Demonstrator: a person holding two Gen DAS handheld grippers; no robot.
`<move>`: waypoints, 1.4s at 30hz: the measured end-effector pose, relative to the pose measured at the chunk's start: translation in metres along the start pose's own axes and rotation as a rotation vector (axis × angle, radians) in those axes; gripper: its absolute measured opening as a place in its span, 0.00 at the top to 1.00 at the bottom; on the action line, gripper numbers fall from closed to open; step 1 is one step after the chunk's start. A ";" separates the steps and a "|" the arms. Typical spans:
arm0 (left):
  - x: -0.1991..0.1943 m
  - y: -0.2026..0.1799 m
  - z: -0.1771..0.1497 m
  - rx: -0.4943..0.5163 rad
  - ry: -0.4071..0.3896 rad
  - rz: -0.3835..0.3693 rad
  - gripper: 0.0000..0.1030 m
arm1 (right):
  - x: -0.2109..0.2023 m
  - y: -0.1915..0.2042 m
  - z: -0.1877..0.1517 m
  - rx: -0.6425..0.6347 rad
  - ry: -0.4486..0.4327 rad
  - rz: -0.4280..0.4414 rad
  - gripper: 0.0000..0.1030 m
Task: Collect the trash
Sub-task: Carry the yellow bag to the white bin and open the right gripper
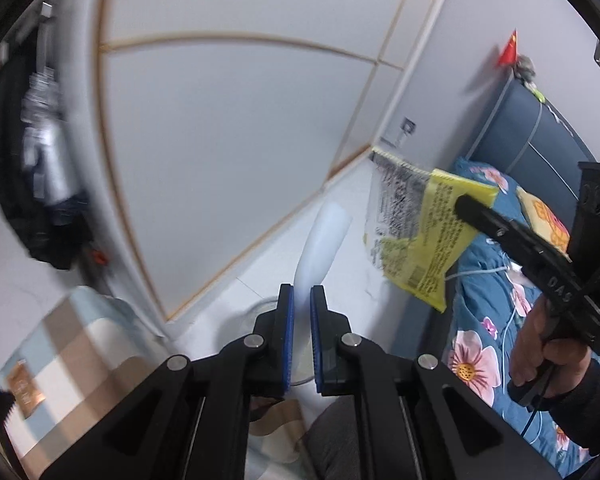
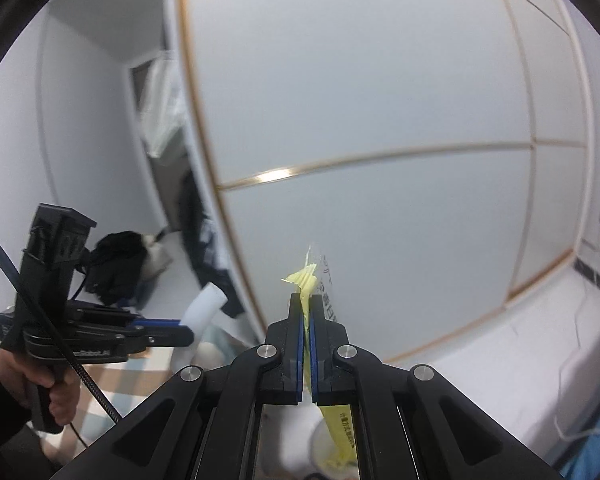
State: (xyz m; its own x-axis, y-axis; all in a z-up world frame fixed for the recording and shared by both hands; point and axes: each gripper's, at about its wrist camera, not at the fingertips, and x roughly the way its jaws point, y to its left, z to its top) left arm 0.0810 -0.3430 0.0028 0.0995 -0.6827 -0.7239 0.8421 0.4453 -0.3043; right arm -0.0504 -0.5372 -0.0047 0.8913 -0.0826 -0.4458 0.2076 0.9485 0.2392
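Note:
A yellow and clear printed snack wrapper (image 1: 416, 232) hangs in the air, pinched near its top edge by my right gripper (image 1: 462, 204). In the right wrist view that gripper (image 2: 306, 300) is shut on the wrapper (image 2: 304, 276), whose yellow edge sticks out past the blue pads. My left gripper (image 1: 302, 292) is shut on a white flattened, curved piece of trash (image 1: 324, 236) that juts forward from the fingertips. The right wrist view shows the left gripper (image 2: 184, 330) side-on with the white piece (image 2: 204, 308) at its tip. A hand (image 1: 540, 344) holds each handle.
White wardrobe doors (image 1: 228, 128) with gold trim fill the background. A bed with blue floral bedding (image 1: 484, 320) and a dark blue headboard (image 1: 532, 132) lies to the right. A checked cloth (image 1: 72, 352) is at lower left, with dark clothes (image 1: 40, 184) hanging at left. A pale round rim (image 1: 260, 312) shows below the fingers.

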 end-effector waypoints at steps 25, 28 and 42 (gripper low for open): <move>0.205 0.050 -0.031 -0.233 0.447 -0.135 0.96 | 0.161 -0.160 -0.159 0.405 0.372 -0.056 0.99; 0.218 0.053 -0.036 -0.275 0.482 -0.155 0.96 | 0.170 -0.170 -0.173 0.441 0.400 -0.041 0.99; 0.254 0.058 -0.052 -0.351 0.612 -0.109 0.95 | 0.205 -0.171 -0.201 0.517 0.509 -0.035 0.81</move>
State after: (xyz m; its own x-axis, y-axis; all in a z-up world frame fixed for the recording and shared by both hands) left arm 0.1275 -0.4605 -0.2308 -0.3779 -0.3323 -0.8641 0.5995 0.6234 -0.5019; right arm 0.0153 -0.6552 -0.3108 0.6089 0.1618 -0.7766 0.5083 0.6720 0.5385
